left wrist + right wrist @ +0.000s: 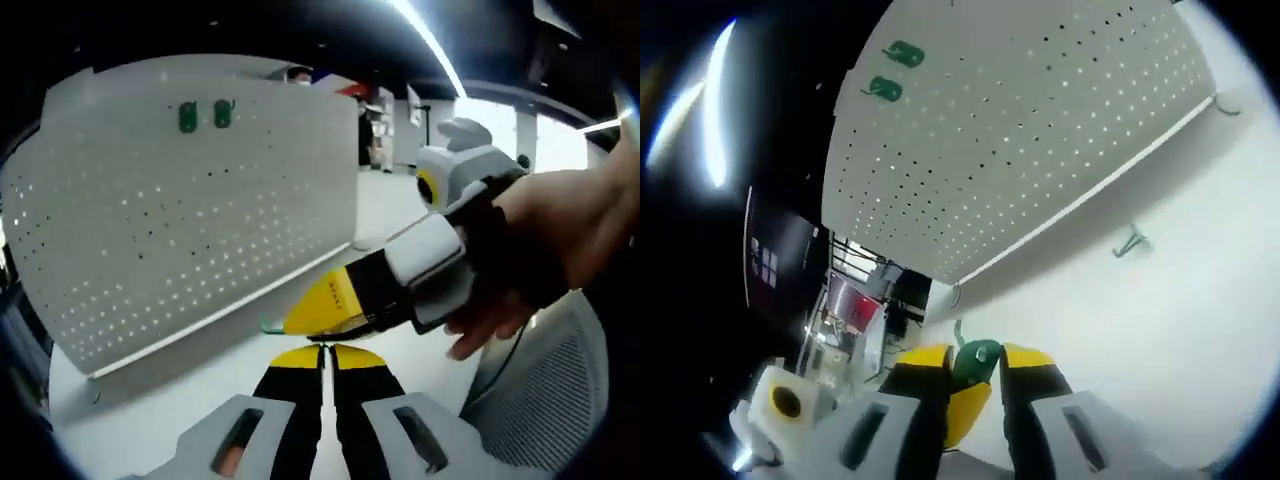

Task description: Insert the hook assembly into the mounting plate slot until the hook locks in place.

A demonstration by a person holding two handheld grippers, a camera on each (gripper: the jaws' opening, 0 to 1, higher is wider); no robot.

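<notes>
Table: white top (150, 420), carrying the board and the loose parts.
Pegboard: white perforated plate (180, 210), standing upright on the table — two green hooks (204, 115) already hang near its upper edge.
Right gripper: (976, 368) jaws closed on a green hook assembly (975, 360), held above the table near the board's lower edge.
Left gripper: (327, 352) yellow-tipped jaws drawn together, nothing between them.
Loose hook: green (1130, 241), lying on the table just beside the board's foot.

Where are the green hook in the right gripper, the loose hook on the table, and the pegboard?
held green hook (976, 362), right gripper view, its round head.
loose green hook (1130, 242), right gripper view, its middle.
pegboard (180, 220), left gripper view, its perforated face.
</notes>
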